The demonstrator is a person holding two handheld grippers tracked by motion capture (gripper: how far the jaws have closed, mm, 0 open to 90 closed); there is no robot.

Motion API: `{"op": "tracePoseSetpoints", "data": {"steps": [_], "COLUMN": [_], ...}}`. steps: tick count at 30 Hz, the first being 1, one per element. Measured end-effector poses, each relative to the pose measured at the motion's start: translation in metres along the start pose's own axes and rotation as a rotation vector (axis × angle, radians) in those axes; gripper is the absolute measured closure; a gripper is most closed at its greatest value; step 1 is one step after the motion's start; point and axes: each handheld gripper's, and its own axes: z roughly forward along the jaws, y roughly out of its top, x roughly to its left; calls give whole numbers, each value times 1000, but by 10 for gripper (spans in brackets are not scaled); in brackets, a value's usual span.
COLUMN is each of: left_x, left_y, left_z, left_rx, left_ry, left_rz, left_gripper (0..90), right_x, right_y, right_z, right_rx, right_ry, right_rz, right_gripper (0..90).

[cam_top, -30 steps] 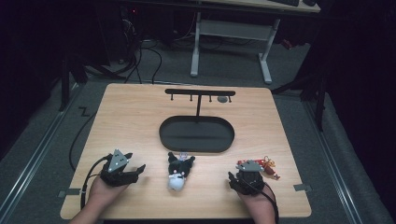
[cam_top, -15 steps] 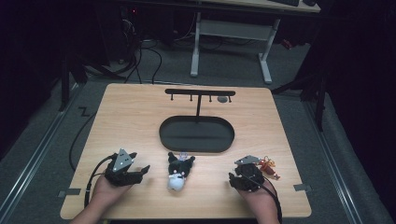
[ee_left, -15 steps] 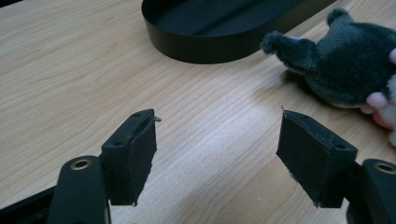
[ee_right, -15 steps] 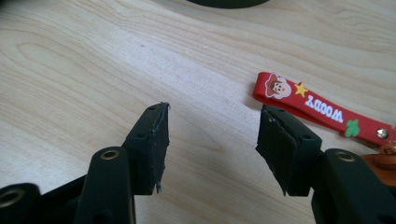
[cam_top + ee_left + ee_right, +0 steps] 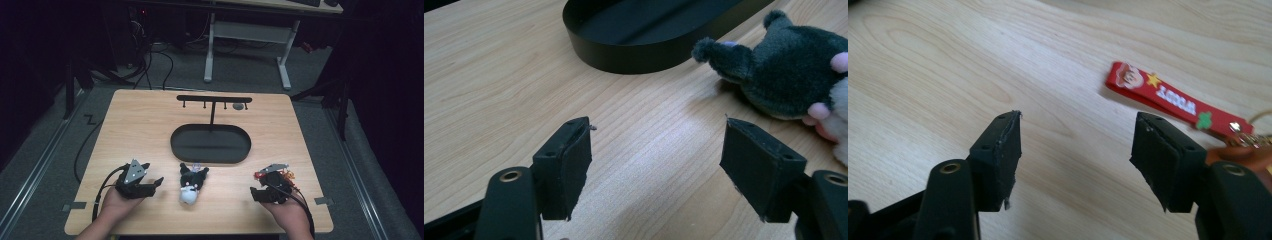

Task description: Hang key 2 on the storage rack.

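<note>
Lying on one table [image 5: 150, 130]: one plush toy [image 5: 191, 182], one red keychain [image 5: 1168, 97], one black tray [image 5: 210, 144].

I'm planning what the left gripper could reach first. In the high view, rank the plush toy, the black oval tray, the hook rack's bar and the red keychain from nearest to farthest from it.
From the left gripper:
1. Plush toy, just to its right, near the table's front.
2. Black oval tray, at the table's centre.
3. Red keychain, by the right gripper.
4. Hook rack's bar, toward the far edge.

Plush toy [image 5: 191, 183] lies before tray [image 5: 210, 156], between grippers.
</note>
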Motion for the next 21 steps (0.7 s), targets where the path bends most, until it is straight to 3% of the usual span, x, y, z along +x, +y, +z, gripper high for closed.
{"op": "tracePoseSetpoints", "data": {"steps": [12, 21], "left_x": [0, 2], "left_y": [-6, -7], "left_z": [-6, -5], "left_rx": [18, 22], "left_ry": [-9, -29], "left_rz": [5, 10], "left_gripper": [278, 276], "right_x": [-27, -50], "right_y": [-2, 0], "right_z": [-13, -18], "right_rx": [49, 102], "right_ry": [6, -34], "right_rz": [20, 30], "right_gripper": [341, 320]}}
